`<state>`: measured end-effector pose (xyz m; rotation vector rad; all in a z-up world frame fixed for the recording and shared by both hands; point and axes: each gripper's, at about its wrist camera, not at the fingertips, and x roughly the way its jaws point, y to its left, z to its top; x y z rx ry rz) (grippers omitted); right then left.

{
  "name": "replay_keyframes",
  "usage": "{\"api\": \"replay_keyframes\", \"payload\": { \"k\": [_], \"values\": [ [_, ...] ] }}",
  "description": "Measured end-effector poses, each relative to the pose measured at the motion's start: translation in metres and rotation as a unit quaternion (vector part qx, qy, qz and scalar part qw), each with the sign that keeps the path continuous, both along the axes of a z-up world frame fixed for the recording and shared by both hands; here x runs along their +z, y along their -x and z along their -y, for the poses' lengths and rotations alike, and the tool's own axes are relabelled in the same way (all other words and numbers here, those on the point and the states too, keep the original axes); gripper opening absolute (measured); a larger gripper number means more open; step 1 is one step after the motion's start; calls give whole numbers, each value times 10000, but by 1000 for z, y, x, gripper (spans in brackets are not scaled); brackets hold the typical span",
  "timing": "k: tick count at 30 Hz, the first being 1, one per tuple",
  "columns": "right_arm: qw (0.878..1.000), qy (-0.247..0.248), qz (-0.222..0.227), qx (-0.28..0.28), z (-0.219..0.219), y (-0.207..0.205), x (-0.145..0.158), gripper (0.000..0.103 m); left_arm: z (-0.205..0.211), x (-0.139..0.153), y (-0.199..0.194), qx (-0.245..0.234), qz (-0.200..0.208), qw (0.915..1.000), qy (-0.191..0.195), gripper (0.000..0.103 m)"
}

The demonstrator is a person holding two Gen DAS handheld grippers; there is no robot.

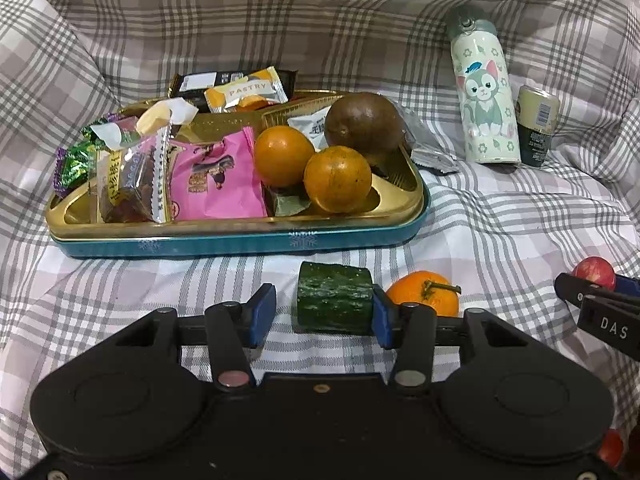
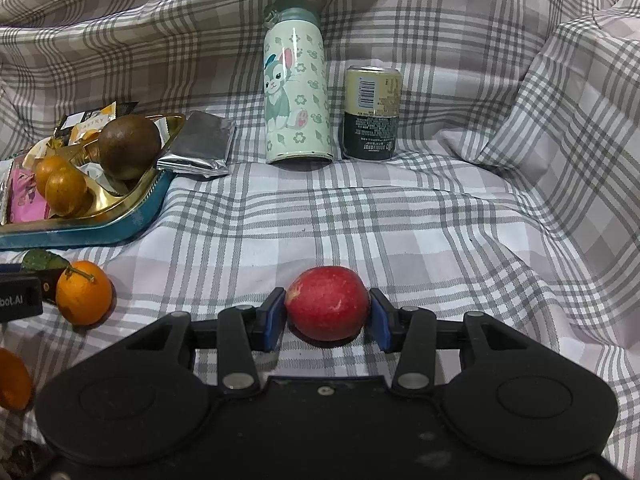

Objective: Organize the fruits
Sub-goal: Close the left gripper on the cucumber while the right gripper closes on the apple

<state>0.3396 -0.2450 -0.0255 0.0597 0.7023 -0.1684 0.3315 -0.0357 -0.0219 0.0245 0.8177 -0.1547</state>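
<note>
On my far left sat the tray (image 1: pixel 240 236), crowded with snack packets (image 1: pixel 216 178), two oranges (image 1: pixel 338 179) and a brown fruit (image 1: pixel 365 123) at its right end; I judged that end to be where the fruit belonged. Just ahead of it, on the checked cloth (image 1: pixel 500 220), my left gripper (image 1: pixel 325 312) stood with its jaws apart around a piece of cucumber (image 1: pixel 335 298); the right pad touched it, the left pad stood clear, so nothing was held yet. A tangerine (image 1: pixel 424 293) lay just beside. Further right, my right gripper (image 2: pixel 326 318) was closed on the red apple (image 2: pixel 328 303), both pads against its sides, the apple resting on the cloth; a bottle (image 2: pixel 296 92) and a can (image 2: pixel 372 116) stood behind. The step was the pick; next I needed to lift the apple and carry it left to the tray.
</note>
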Motion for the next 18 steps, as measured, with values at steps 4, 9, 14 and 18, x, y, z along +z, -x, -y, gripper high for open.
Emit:
{"api": "replay_keyframes", "payload": {
  "k": [4, 9, 14, 18],
  "values": [
    [9997, -168, 140, -126, 4, 2, -1, 47, 1, 0, 2, 37, 34, 10000, -25, 56],
    [9999, -58, 96, 14, 2, 1, -1, 48, 0, -1, 3, 97, 77, 9999, 30, 56],
    [9999, -42, -21, 163, 2, -2, -1, 54, 0, -1, 2, 94, 65, 9999, 59, 55],
    [9997, -21, -61, 224, 1, -2, -1, 56, -2, -1, -1, 71, 36, 9999, 134, 55]
  ]
}}
